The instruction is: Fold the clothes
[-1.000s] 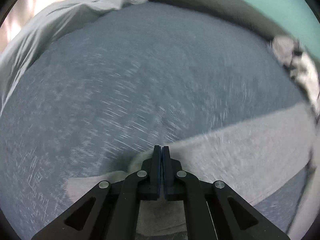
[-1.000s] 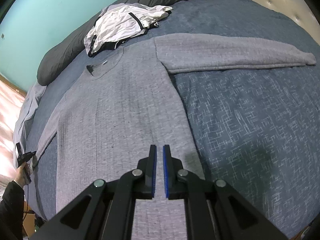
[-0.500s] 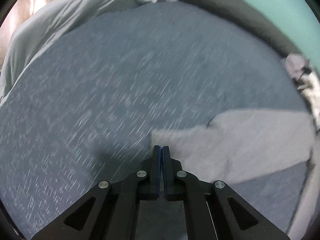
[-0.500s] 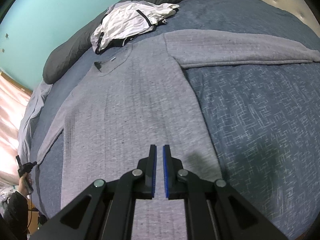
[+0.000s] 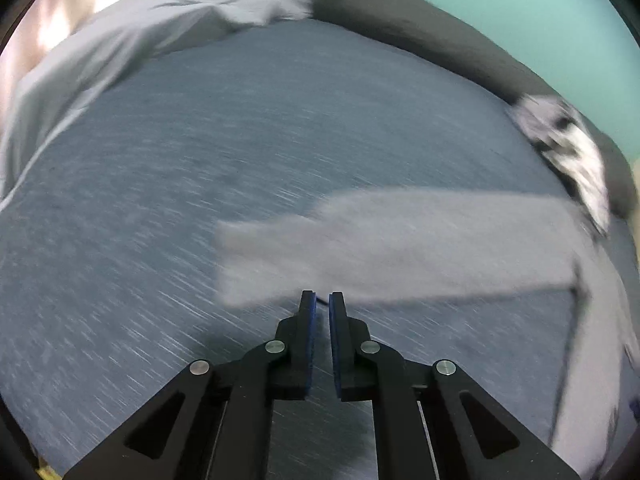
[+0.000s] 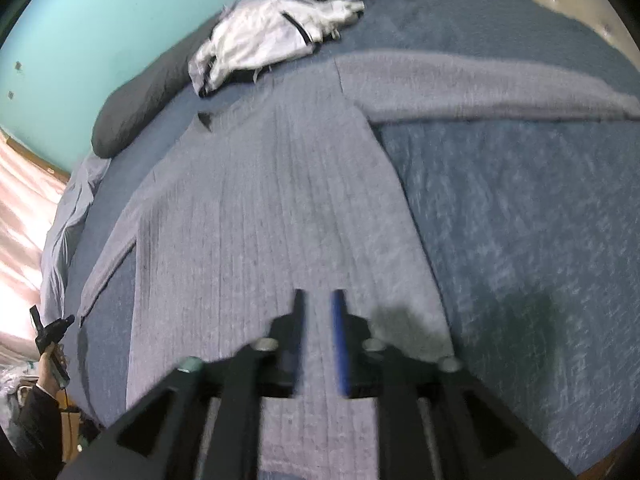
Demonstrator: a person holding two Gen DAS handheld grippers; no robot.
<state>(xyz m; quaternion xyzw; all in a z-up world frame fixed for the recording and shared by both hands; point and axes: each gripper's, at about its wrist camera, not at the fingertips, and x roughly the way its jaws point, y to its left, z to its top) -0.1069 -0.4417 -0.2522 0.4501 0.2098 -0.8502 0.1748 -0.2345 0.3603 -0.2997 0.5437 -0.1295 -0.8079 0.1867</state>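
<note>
A blue bedspread (image 6: pixel 520 220) covers the bed, with a dark pillow (image 6: pixel 132 108) along the teal wall (image 6: pixel 80 20). The grey sweater (image 6: pixel 260 220) lies flat on the spread, front up, sleeves out to both sides — one sleeve (image 5: pixel 400 248) stretches across the left wrist view. A crumpled white garment (image 6: pixel 264 40) sits near the collar. The right gripper (image 6: pixel 318 296) hangs over the sweater's lower body, jaws opening, nothing between them. The left gripper (image 5: pixel 322 298) is just beside the sleeve's near edge — jaws a narrow slit apart and opening, holding nothing.
</note>
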